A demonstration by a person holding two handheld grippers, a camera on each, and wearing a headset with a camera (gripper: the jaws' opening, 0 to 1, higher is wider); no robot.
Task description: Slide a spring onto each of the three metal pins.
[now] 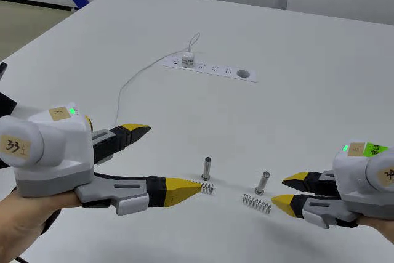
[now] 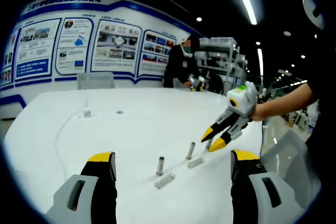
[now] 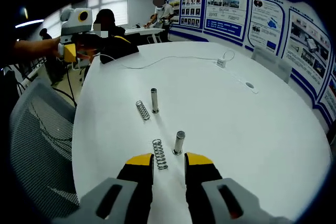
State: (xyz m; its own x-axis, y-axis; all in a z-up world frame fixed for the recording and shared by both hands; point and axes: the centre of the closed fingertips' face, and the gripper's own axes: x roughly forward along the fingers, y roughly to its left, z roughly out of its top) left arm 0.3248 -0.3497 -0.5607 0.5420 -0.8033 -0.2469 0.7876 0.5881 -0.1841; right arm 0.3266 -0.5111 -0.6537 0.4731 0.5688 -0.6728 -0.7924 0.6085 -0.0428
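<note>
Though the task names three pins, two stand on the white counter (image 1: pixel 289 115): left-hand pin (image 1: pixel 207 167) & right-hand pin (image 1: pixel 263 182), small upright silver metal pegs. Neither carries a spring yet, so the job looks unstarted.

Right gripper (image 1: pixel 289 192), grey w/ yellow tips, has its jaws a narrow gap apart & holds nothing. It's the nearer one to the right-hand spring (image 1: pixel 257 204), a short coil of silver wire lying flat just off its tips. In the right gripper view that spring's long axis runs approx along the jaws, a bit left of centre, so they'd close across the coil. The right-hand pin is just beside the spring and prob. the thing to avoid knocking.

Left gripper (image 1: pixel 163 158) is spread wide, empty. In the head view its tip lines up w/ the left-hand spring (image 1: pixel 207 187), same coil type, but the right gripper view puts it well apart.

White power strip (image 1: pixel 209 69) w/ cable sits well beyond. Nothing lies btwn right gripper & spring.
</note>
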